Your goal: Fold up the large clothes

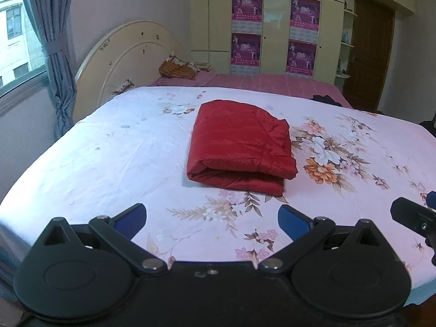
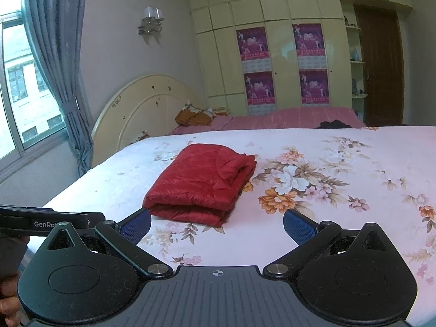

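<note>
A red quilted garment [image 1: 239, 144] lies folded into a thick rectangle on the white floral bed sheet [image 1: 109, 163]. It also shows in the right wrist view [image 2: 201, 182]. My left gripper [image 1: 212, 218] is open and empty, held above the sheet just short of the garment's near folded edge. My right gripper [image 2: 216, 224] is open and empty, near the garment's front right corner. The right gripper's body shows at the right edge of the left wrist view [image 1: 411, 215]. The left gripper's body shows at the left of the right wrist view [image 2: 49, 220].
A cream headboard [image 1: 128, 54] stands at the back left. A pink bedspread [image 1: 272, 84] with pillows [image 1: 177, 68] lies beyond the sheet. Dark clothing [image 1: 327, 99] sits at the far right. A wardrobe with posters [image 1: 272, 27], a brown door [image 1: 373, 49] and a curtained window [image 1: 51, 49] surround the bed.
</note>
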### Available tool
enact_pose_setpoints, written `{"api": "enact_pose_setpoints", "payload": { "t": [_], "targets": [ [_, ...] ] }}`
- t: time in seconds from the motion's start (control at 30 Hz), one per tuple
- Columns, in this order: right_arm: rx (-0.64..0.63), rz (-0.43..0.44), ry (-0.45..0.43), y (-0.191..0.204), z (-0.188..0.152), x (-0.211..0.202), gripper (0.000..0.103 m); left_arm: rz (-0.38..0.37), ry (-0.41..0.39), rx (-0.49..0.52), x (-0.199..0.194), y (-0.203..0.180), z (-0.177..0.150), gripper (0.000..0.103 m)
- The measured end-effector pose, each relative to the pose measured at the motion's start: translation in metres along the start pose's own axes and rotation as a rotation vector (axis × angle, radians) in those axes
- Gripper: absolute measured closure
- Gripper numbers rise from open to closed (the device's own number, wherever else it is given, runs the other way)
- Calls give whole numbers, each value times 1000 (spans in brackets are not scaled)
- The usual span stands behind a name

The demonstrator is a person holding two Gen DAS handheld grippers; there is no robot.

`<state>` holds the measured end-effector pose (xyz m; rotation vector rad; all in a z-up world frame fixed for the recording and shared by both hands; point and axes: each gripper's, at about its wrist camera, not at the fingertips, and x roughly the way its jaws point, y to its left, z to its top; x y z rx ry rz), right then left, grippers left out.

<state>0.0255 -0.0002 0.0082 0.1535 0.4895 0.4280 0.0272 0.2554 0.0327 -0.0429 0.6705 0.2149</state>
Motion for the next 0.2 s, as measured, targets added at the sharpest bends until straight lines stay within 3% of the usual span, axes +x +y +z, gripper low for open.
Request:
{"api": "enact_pose_setpoints", "payload": {
  "t": [0.2],
  "targets": [
    [17,-27,26,-10,-4,14,1,-21,5,-16,25,7,7,0]
  ]
}}
